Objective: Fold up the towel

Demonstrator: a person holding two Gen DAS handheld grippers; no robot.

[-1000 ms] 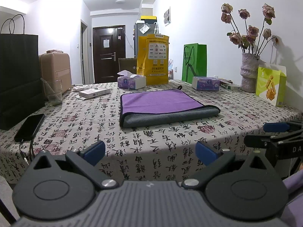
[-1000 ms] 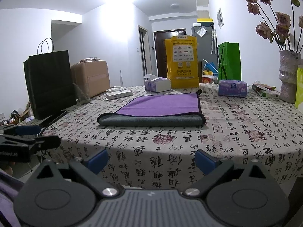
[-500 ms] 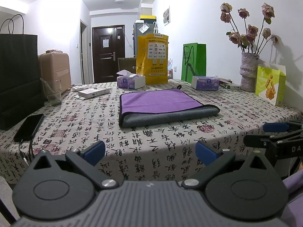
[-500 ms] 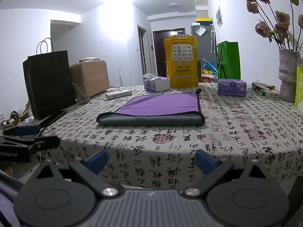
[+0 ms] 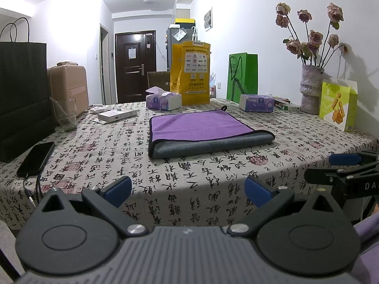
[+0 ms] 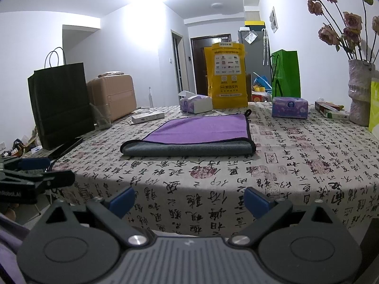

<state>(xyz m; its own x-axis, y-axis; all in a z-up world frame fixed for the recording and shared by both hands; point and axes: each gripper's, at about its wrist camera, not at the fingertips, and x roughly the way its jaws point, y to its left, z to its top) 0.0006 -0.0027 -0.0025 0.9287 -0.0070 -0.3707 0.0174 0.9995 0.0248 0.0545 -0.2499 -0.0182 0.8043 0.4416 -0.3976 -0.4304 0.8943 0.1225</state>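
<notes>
A purple towel with a grey underside [image 5: 203, 131] lies folded flat in the middle of the table, its grey fold facing me; it also shows in the right wrist view [image 6: 194, 135]. My left gripper [image 5: 188, 190] is open and empty, held off the table's near edge, well short of the towel. My right gripper [image 6: 189, 200] is open and empty too, also off the near edge. Each gripper shows at the side of the other's view: the right one [image 5: 341, 168], the left one [image 6: 35, 172].
The table has a calligraphy-print cloth [image 5: 213, 177]. A phone with a cable [image 5: 35, 158], a glass [image 5: 65, 116] and a black bag [image 5: 21, 94] stand at the left. Tissue boxes [image 5: 163, 100], yellow and green bags, a flower vase [image 5: 311, 90] and a snack bag [image 5: 337, 105] line the back and right.
Almost nothing: both views shift very slightly; the towel lies unchanged and both grippers stay open.
</notes>
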